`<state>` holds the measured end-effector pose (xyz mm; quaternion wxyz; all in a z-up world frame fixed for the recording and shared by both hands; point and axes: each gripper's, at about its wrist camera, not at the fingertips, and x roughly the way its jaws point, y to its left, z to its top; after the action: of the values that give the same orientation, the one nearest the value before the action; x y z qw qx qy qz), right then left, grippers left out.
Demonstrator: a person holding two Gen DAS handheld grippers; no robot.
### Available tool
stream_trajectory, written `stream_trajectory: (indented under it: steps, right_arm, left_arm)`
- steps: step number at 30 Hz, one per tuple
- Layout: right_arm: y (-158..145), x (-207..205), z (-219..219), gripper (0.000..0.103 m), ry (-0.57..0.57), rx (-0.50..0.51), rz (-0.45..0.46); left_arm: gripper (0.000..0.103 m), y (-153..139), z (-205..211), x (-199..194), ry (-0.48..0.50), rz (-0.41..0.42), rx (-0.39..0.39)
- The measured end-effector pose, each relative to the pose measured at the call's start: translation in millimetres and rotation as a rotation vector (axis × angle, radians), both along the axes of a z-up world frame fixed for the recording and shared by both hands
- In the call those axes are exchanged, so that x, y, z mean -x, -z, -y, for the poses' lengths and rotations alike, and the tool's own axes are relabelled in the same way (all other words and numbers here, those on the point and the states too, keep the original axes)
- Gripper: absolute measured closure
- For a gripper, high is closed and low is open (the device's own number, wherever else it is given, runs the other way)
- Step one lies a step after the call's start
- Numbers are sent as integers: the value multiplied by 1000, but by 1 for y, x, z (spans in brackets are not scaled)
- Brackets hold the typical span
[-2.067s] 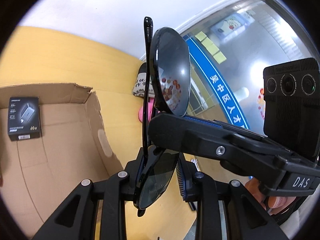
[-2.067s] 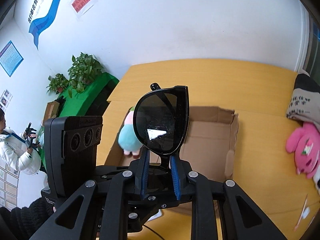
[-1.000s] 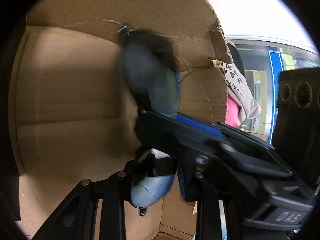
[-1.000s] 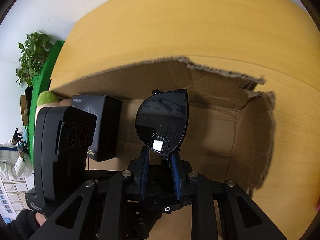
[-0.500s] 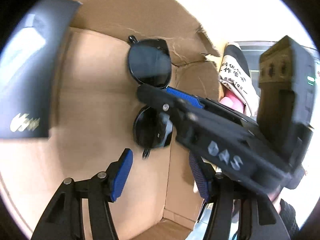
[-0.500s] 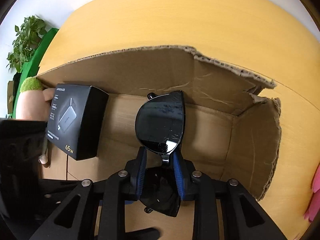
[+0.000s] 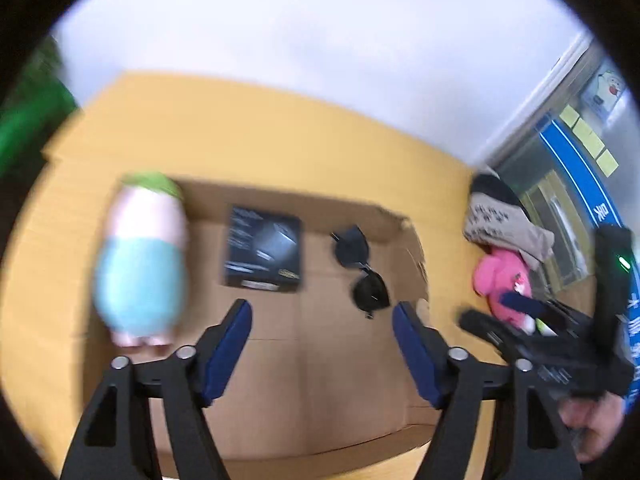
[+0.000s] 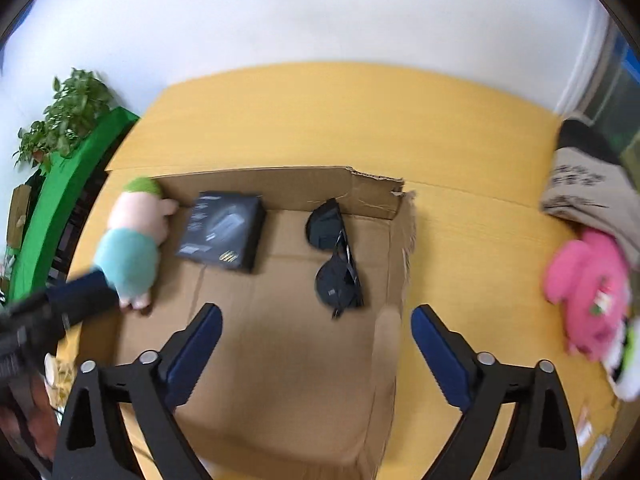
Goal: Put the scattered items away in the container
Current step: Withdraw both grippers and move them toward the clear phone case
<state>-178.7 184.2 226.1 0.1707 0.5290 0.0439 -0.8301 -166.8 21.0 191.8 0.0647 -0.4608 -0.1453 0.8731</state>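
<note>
Black sunglasses [image 7: 362, 270] [image 8: 335, 258] lie on the floor of the open cardboard box [image 7: 320, 380] [image 8: 288, 360], near its right wall. A black boxed charger [image 7: 264, 254] [image 8: 222, 236] and a plush doll with green hair [image 7: 140, 264] [image 8: 132, 244] lie in the box too. My left gripper [image 7: 322, 344] is open and empty above the box. My right gripper [image 8: 316, 354] is open and empty above the box. The right gripper also shows in the left wrist view [image 7: 540, 336], to the right.
A pink plush toy [image 7: 502, 280] [image 8: 588, 292] and a printed cloth bag [image 7: 504, 220] [image 8: 588, 184] lie on the yellow table [image 8: 360, 120] right of the box. A potted plant [image 8: 68, 116] and a green surface stand at the far left.
Both grippers let go of the sunglasses, which now lie in the box. Both grippers opened wide and pulled back up above the box.
</note>
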Motion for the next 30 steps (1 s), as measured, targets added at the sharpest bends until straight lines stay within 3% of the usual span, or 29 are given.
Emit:
stream_trajectory:
  steps: [4,6,13,22,30]
  right_arm:
    - [-60,-71,11,1,-17,33,-87]
    - [-80,-101,15,0,-16,27,-115]
    - [-89,-164,26,0,-55,5,-101]
    - [-99,-206,62,1,-81,-25,-105]
    - [-95,-219,80,1,-57,-81,-50]
  left_arm:
    - [24,-56,7,-49,-76,-97,165]
    - [23,-75,7,-75,-100,-107,234]
    - [23,-89,8,-138,-66,-57,328]
    - [23,-91,17,-170,5,-56,315]
    - [23,-65,46,-167,48,-3,156]
